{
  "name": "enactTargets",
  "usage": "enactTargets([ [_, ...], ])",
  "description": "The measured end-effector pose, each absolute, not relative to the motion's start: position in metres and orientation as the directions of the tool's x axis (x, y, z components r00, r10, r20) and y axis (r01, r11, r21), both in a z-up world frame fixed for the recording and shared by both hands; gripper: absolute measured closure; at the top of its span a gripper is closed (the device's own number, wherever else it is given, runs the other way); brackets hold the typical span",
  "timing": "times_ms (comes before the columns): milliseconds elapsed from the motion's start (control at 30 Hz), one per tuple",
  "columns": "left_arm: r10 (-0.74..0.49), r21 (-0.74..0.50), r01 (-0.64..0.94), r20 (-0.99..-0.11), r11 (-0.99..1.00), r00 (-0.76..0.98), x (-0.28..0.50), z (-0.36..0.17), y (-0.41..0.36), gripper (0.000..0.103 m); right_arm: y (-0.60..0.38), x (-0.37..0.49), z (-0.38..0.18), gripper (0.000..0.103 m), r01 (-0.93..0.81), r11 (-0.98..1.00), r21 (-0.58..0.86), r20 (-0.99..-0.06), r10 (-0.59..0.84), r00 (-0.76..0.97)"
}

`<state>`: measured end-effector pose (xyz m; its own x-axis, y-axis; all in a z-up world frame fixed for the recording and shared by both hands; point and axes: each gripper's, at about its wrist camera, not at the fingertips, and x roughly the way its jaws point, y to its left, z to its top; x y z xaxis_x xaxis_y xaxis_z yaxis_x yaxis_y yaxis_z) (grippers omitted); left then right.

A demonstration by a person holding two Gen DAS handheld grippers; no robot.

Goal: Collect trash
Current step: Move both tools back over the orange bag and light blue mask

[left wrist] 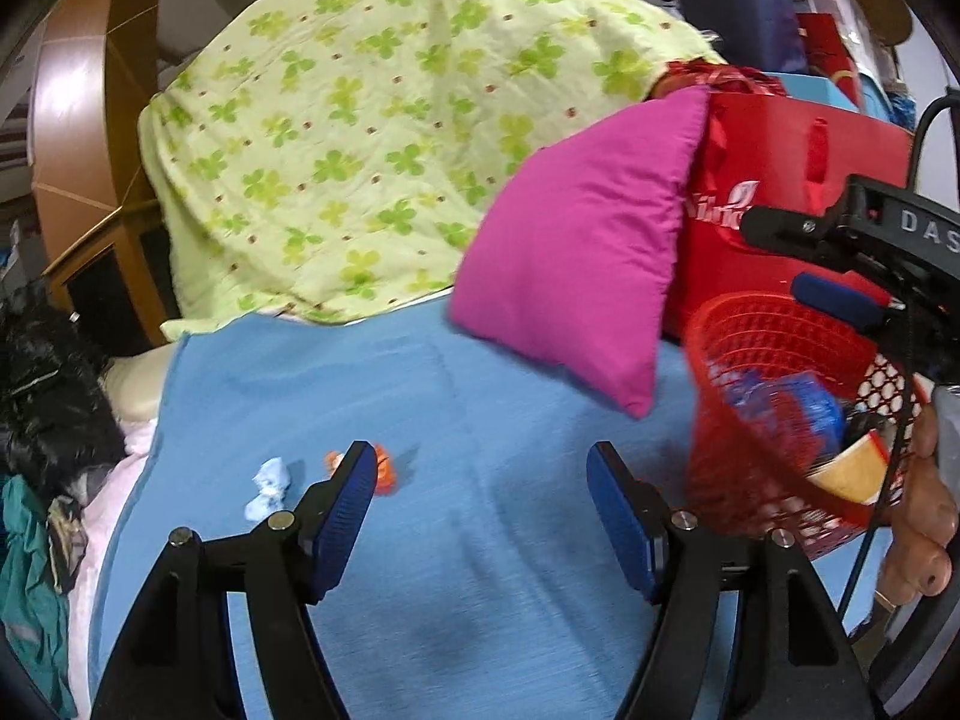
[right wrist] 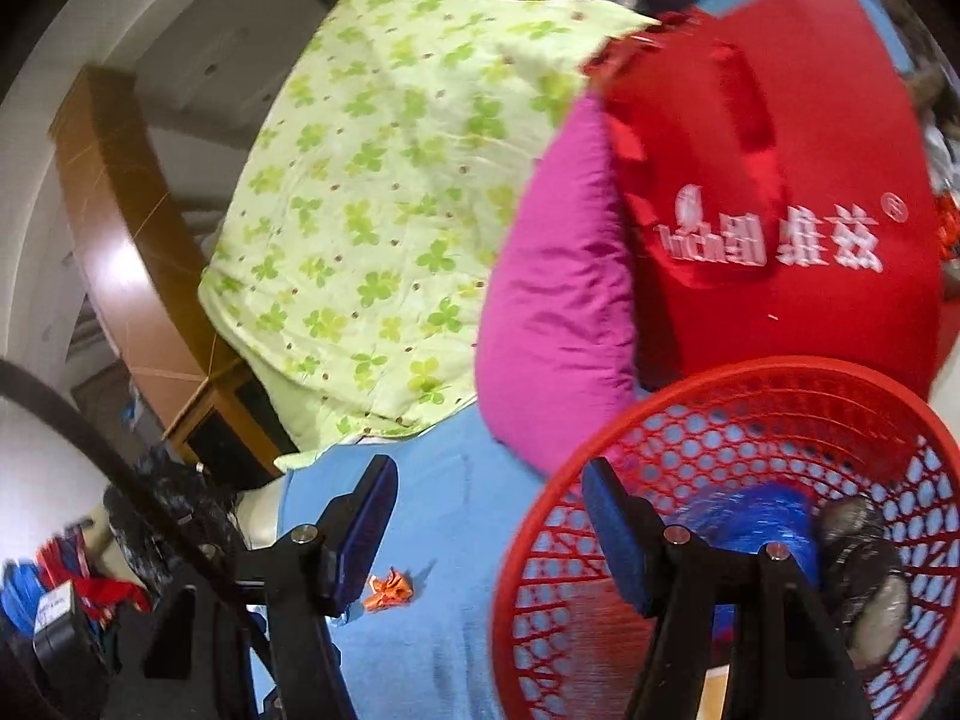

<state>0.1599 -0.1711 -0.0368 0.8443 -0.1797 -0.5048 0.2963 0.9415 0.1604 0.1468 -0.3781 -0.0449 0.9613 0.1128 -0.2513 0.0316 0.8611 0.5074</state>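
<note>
At the far left a heap of dark, glossy clothing point(left wrist: 48, 384) slumped beside the bed, with a curved wooden headboard point(left wrist: 72, 120) rising behind it. A smooth blue sheet point(left wrist: 390, 396) covered the bed. On it lay two bits of trash: a crumpled pale-blue scrap point(left wrist: 268, 487) and, just to its right, a crinkled orange wrapper point(right wrist: 389, 588) (partly hidden behind the left finger in the left wrist view). The left tool point(left wrist: 480, 516) hovered over the sheet with its ribbed blue pads point(left wrist: 341, 525) spread wide and nothing between them.

Behind, a soft green quilt point(left wrist: 372, 120) printed with clover leaves was draped in a mound. A puffy magenta pillow point(left wrist: 576, 252) leaned against a red fabric bag point(right wrist: 774, 180) with white lettering, and more bags were piled beyond it.

At the right, the right tool point(right wrist: 486, 522) stood about half spread. Its right finger sat inside a round red plastic lattice basket point(right wrist: 720, 396), but whether the pads pressed on the rim I could not tell. The basket, tilted over the sheet, held a crumpled blue bag point(right wrist: 762, 516), a grey wad point(right wrist: 858, 546) and a paper cup point(left wrist: 852, 468). The person's hand point(left wrist: 924, 516) showed at the right edge.
</note>
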Motion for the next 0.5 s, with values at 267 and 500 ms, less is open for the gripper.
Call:
enactTargets([
  [267, -0.11, 0.143, 0.215, -0.524, 0.966, 0.844, 0.17, -0.047, -0.125, 0.03, -0.308, 0.151, -0.038, 0.035, -0.066, 0.939, 0.338, -0.197, 0.14, 0.97],
  [500, -0.039, 0.139, 0.137, -0.549, 0.981, 0.835, 0.178, -0.063, -0.088, 0.03, -0.275, 0.166, -0.046, 0.035, -0.094, 0.946, 0.31, -0.233, 0.171, 0.957],
])
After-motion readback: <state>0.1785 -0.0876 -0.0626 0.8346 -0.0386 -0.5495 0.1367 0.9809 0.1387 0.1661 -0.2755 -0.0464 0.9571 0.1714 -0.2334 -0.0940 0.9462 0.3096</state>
